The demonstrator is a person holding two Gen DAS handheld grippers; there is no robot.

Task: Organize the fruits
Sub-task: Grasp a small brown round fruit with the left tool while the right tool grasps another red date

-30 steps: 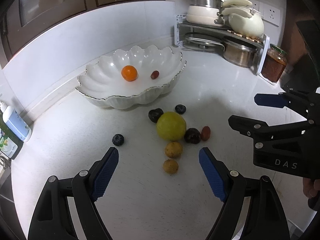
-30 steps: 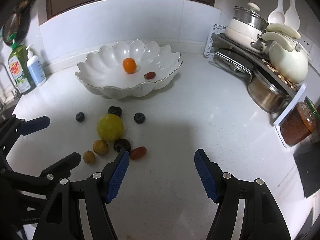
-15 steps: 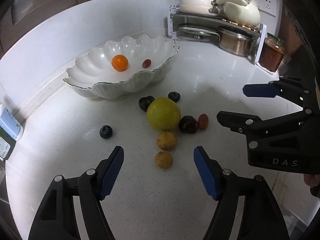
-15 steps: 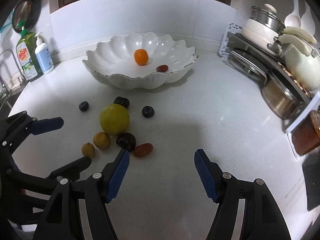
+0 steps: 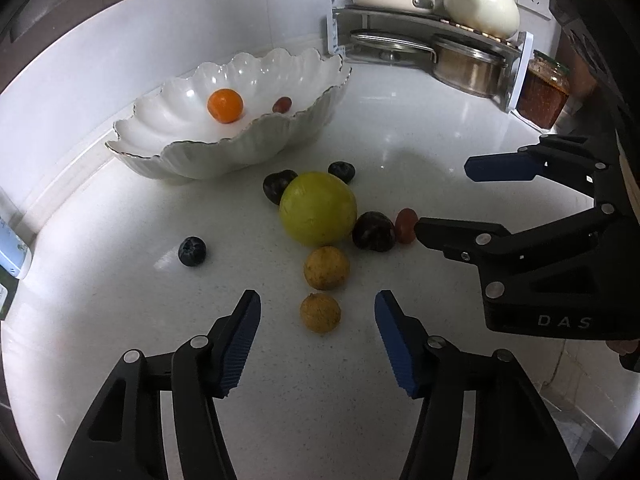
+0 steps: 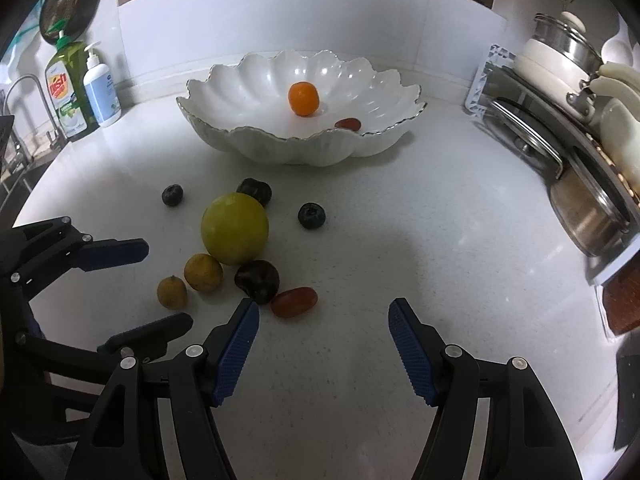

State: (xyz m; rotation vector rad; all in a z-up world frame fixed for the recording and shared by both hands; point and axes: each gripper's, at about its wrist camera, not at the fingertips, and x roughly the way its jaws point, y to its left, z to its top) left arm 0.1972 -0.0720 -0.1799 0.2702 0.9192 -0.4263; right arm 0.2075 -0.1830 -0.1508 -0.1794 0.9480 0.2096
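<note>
A white scalloped bowl (image 5: 224,152) holds an orange (image 5: 225,105) and a red grape (image 5: 282,104). In front of it on the counter lie a large green-yellow fruit (image 5: 317,208), dark plums, blueberries, another red grape (image 6: 294,301) and two small yellow-brown fruits (image 5: 326,268). My left gripper (image 5: 317,300) straddles the nearer small yellow-brown fruit (image 5: 320,313); its jaws are closing, and the pads stand clear of the fruit. My right gripper (image 6: 324,306) is open, with the counter's red grape just inside its left finger, untouched.
A metal rack (image 5: 436,28) with pots and a kettle fills the back right corner, a jar (image 5: 542,88) beside it. Soap bottles (image 6: 86,88) and a faucet stand at the back left. The two grippers hang close side by side.
Both grippers have sunk toward the fruit cluster. The left jaws have narrowed around the nearest small yellow-brown fruit. The right jaws keep the same width.
</note>
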